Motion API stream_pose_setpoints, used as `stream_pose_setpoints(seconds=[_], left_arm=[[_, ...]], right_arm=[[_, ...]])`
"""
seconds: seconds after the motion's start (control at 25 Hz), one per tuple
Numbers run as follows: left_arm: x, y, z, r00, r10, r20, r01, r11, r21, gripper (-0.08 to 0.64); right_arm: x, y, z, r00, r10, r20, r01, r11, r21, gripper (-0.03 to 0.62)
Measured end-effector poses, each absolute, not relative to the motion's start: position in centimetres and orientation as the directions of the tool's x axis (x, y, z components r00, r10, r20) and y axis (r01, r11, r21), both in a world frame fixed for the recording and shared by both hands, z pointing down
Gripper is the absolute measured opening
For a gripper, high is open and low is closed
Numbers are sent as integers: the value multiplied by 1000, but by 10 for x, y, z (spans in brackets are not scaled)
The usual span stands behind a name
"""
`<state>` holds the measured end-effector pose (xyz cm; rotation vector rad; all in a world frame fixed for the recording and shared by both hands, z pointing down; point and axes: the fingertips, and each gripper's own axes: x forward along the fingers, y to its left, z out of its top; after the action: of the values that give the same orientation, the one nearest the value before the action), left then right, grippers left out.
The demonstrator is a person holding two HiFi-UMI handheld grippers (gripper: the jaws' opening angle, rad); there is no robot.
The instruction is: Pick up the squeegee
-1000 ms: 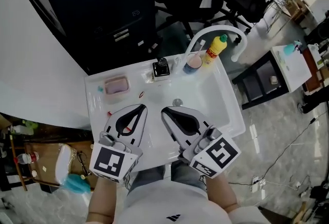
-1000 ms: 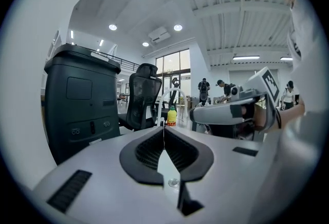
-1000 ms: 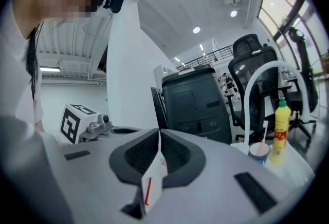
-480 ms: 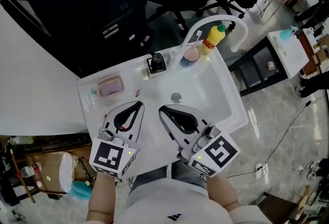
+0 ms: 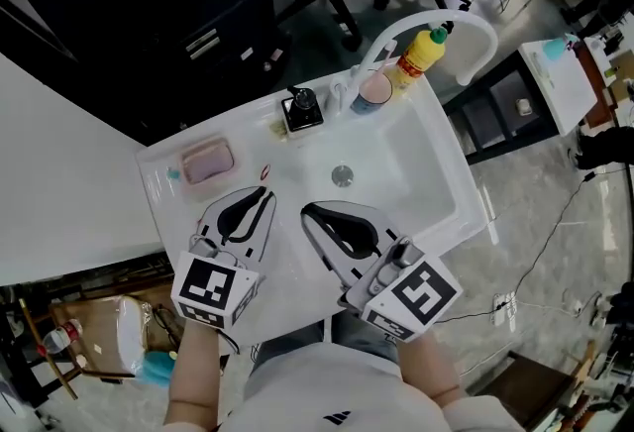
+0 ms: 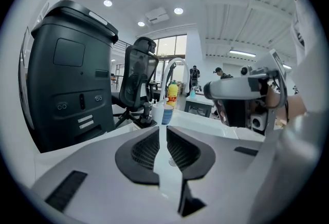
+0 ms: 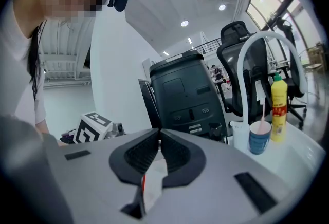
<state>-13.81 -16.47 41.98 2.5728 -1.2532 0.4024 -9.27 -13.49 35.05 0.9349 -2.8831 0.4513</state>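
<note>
Head view, lower centre: the left gripper [image 5: 263, 193] and right gripper [image 5: 306, 213] cover the near rim of the white sink [image 5: 421, 162], and the person's torso [image 5: 327, 390] runs off the bottom edge. A red mark [image 5: 264, 170] at centre left is too small to identify. So is the red-and-white patch [image 7: 146, 186] below the right gripper's closed jaws.

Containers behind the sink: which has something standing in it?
The blue cup, between the black bottle and the yellow bottle; a pink stick stands in it.
</note>
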Motion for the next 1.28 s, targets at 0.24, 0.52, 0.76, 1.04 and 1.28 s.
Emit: stream_pose_setpoints(seconds=[0.24,0.52,0.76,1.04,1.28], left_arm=[[-146,-173,447,574,-712,404,-804,-583,115,62],[-153,-184,485,563,-674,479,-804,-581,128,78],[-161,-189,525,537,-626,565,-809,-573,134,85],[-167,-189,554,504,-599,623,-822,-555,131,87],[-172,-188,569,484,-581,654,-827,-547,126,87]], right_arm=[[-97,-138,361,-808,-559,183,-589,764,-264,12],[-99,-144,367,-805,-558,201,-593,759,-268,12],[-98,-148,373,-799,-561,215,-601,751,-273,12],[-96,-150,379,-796,-558,233,-605,747,-277,12],[-97,-151,382,-796,-553,245,-604,747,-278,12]])
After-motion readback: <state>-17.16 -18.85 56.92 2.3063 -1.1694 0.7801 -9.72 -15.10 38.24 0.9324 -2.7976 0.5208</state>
